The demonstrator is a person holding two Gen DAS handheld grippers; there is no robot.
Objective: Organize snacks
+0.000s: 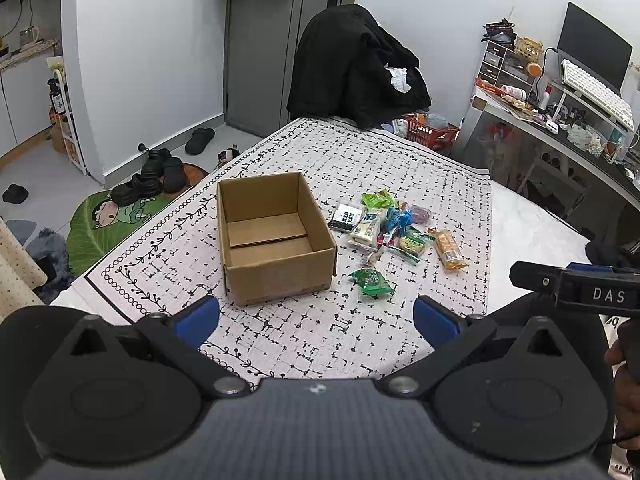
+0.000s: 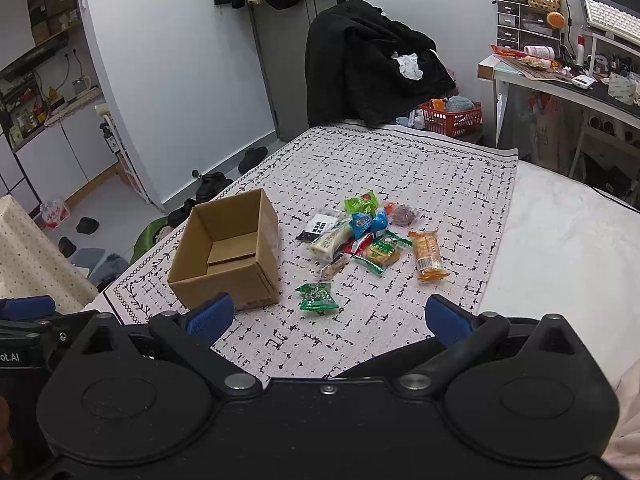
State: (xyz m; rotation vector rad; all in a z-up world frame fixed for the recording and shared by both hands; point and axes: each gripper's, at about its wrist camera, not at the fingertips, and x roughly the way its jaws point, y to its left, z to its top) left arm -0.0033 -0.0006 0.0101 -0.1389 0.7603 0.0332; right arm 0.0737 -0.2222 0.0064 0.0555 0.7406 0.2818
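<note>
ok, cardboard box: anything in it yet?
Empty. The cardboard box stands open-topped with only its bare bottom flaps showing; the snacks all lie beside it on the cloth.

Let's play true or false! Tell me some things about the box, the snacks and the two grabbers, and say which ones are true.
1. The cardboard box has snacks inside. False: it holds none; only its cardboard bottom shows.
2. The snack pile lies on the patterned cloth, beside the box. True.
3. The left gripper is squeezing a snack. False: its jaws are wide apart and hold nothing.
4. One green packet lies apart from the pile, nearer the grippers. True.
5. The right gripper is open. True.
6. The orange packet sits on top of the box. False: it lies on the cloth at the pile's edge.
</note>
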